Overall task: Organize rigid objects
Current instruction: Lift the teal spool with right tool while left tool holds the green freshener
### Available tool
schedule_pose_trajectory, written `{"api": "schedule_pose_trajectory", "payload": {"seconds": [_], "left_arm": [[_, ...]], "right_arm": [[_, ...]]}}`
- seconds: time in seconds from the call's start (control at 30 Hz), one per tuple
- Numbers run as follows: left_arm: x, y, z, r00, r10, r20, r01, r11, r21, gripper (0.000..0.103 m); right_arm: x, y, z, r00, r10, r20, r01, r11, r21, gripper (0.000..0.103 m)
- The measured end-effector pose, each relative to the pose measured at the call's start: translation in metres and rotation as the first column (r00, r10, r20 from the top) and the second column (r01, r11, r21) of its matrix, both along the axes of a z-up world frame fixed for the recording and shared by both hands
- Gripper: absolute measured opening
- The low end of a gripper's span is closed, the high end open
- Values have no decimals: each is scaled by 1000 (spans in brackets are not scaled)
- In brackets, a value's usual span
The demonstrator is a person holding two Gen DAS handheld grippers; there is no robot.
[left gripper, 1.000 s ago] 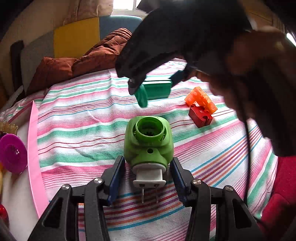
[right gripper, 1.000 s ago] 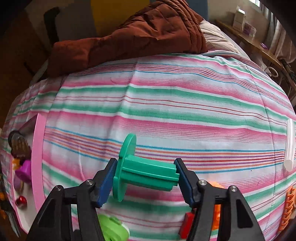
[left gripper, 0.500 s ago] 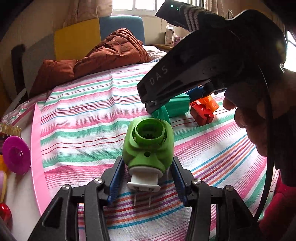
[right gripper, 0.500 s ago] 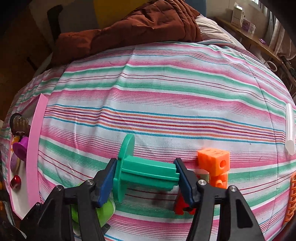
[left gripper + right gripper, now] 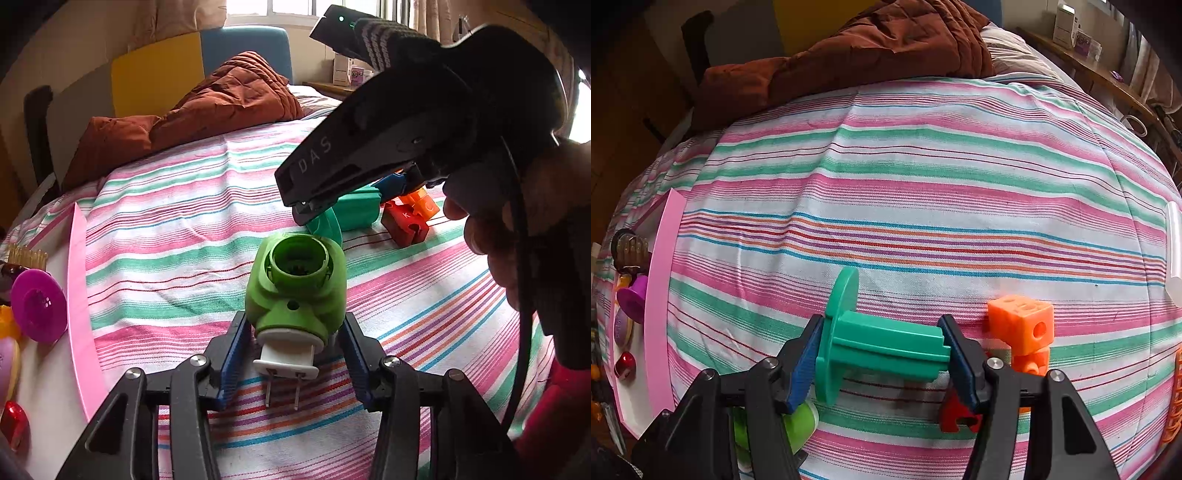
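My left gripper (image 5: 293,332) has its blue pads pressed on the sides of a lime-green plug-in device (image 5: 295,291), and the jaws are closing a little more. The device's white plug and prongs point back at the camera, above the striped bedspread (image 5: 166,229). My right gripper (image 5: 882,350) is shut on a teal flanged spool (image 5: 842,332), gripped end to end and held sideways just above the bed. In the left wrist view the right gripper (image 5: 351,206) hovers just behind the green device with the teal spool (image 5: 356,214).
Orange cube blocks (image 5: 1021,325) and a red block (image 5: 955,413) lie beside the spool. A pink-rimmed white tray (image 5: 79,295) at the left holds a purple funnel-shaped piece (image 5: 37,304) and a red bead (image 5: 14,421). A brown quilt (image 5: 849,55) lies at the far end, a white stick (image 5: 1172,251) at the right.
The right gripper with the teal spool has come down and nearer, so the orange and red blocks now show in its view. The left gripper keeps its hold and place.
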State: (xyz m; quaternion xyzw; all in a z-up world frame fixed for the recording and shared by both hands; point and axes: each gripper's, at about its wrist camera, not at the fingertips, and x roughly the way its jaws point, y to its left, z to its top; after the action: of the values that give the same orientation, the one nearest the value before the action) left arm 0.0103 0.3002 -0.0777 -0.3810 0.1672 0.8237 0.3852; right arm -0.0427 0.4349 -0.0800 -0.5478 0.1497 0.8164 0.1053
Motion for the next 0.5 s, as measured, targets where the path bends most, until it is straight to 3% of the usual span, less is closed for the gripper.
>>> {"api": "schedule_pose_trajectory", "payload": {"seconds": [0.33,0.5], "left_arm": [[4,-11,7,999,19,38,-18,1000,-11,49],[8,-23,25,999,28,34,-29,999,24,49]], "right_arm": [[-4,-2,-5,1000,3,12,-3,1000,15,62],[-5,-4,-6,1000,13,22,-14,999,42,61]]}}
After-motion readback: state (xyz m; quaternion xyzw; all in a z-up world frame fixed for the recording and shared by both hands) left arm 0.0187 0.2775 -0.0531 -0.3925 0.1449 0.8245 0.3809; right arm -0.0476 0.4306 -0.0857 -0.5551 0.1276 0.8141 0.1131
